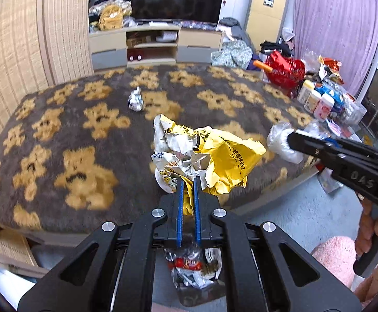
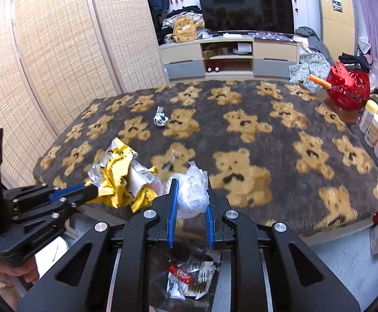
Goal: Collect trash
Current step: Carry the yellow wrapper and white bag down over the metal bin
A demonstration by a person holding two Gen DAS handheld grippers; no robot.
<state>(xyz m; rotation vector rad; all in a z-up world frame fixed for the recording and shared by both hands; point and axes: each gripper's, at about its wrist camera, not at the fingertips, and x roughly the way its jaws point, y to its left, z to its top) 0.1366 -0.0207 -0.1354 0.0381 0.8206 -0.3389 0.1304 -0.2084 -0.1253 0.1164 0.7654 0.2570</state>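
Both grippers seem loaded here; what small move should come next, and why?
Probably open the left gripper to drop the yellow wrapper into the trash container visible right below; the right gripper, clamping a white wad, could follow.

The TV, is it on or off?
Off, it looks like. The TV screen is dark in both views, showing only faint reflections and no picture.

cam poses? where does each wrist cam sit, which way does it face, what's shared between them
Left wrist: on the left gripper, facing the TV wall across the bear-print blanket; its fingers pinch a crumpled yellow-and-white wrapper; right gripper and a hand show.
Right wrist: on the right gripper, same heading; fingers around a white plastic wad; left gripper visible.
Shared: blanket, both pieces, small crumpled wrapper, bin of trash below.
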